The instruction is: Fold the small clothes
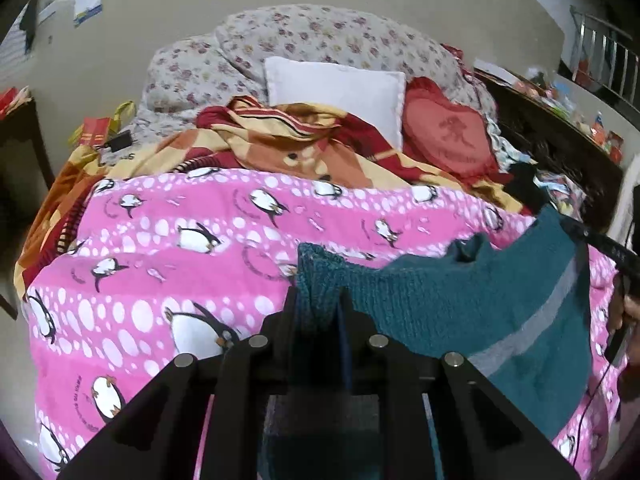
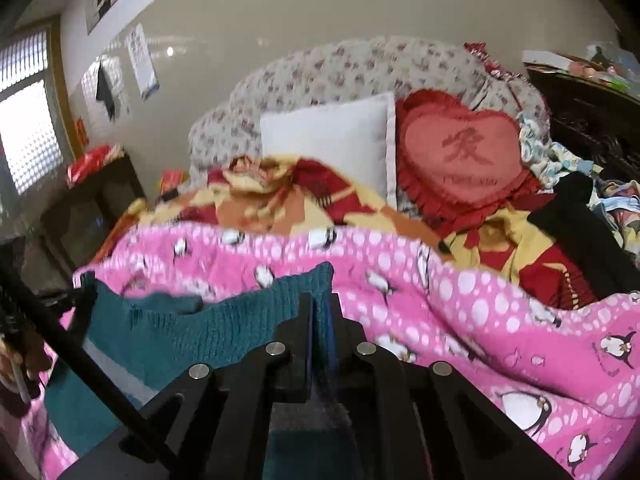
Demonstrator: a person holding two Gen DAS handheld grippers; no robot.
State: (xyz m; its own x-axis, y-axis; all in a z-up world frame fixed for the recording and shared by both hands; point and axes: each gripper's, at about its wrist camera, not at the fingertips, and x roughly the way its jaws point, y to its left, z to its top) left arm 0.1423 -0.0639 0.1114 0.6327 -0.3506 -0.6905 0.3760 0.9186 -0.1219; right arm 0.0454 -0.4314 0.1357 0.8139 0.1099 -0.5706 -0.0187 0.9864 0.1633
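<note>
Left gripper is clenched on one top corner of the small teal knitted sweater with a grey stripe, and the right gripper is clenched on the other corner. The sweater hangs stretched between them, just above the pink penguin blanket on the bed. To fold it well, both hands should stay level and keep the cloth pulled flat, so it does not sag or twist. Then they should lay it down smooth on a flat part of the blanket. The white square pillow and red heart-shaped cushion sit well behind.
</note>
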